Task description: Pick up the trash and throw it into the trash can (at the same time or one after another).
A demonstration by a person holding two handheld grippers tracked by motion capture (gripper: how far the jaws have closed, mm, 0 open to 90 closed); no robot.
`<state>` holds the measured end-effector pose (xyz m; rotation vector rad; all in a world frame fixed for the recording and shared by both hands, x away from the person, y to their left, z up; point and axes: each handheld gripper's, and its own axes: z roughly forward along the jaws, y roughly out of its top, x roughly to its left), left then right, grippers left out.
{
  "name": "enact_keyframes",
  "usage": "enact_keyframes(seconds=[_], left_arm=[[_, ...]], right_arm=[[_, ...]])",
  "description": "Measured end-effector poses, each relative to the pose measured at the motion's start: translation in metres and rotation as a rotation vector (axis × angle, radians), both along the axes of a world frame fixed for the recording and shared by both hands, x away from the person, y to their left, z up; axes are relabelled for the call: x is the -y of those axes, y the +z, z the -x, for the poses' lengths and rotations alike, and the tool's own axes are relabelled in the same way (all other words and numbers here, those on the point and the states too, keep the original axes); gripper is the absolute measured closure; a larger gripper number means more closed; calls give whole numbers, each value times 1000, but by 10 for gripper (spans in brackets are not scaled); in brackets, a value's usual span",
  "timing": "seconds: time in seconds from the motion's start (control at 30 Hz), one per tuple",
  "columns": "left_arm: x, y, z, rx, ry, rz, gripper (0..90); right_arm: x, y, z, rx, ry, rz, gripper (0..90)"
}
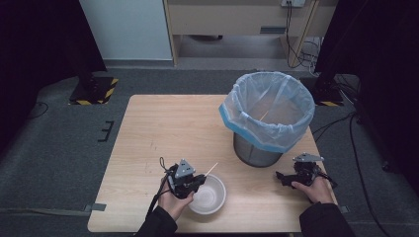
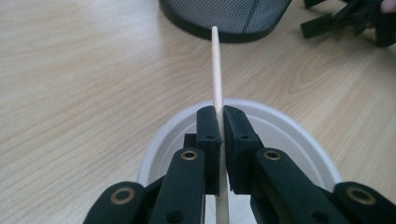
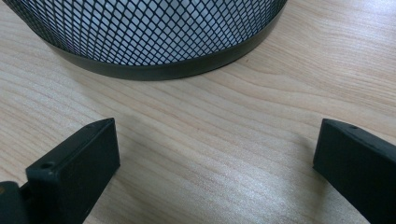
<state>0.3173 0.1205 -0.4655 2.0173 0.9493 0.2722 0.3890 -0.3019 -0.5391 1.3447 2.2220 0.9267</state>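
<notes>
A thin wooden stick (image 2: 216, 70) is pinched between the pads of my left gripper (image 2: 222, 114), which is shut on it just above a white bowl (image 2: 299, 140). In the high view the stick (image 1: 212, 169) pokes up and to the right from the left gripper (image 1: 197, 178), over the bowl's (image 1: 215, 202) left rim. A black mesh bin (image 1: 257, 153) lined with a blue-edged clear bag (image 1: 267, 106) stands at the table's right. Beside its base rests my right gripper (image 1: 281, 177), open, and nothing lies between its jaws (image 3: 215, 154).
A second stick (image 1: 263, 115) lies inside the bin's bag. The light wooden table (image 1: 163, 128) ends close behind the bin and near the hands at the front. Dark floor, black stands and cables surround it.
</notes>
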Motion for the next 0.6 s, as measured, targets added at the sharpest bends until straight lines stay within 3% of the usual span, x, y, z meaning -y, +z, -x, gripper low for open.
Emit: enact_keyframes(seconds=[0.33, 0.6], left_arm=[[-4, 23, 4, 74, -13, 62, 853], [-18, 52, 3, 163, 26, 132, 853]], right_arm=[[0, 0, 0, -2, -2, -2, 7], [0, 0, 0, -2, -2, -2, 7]])
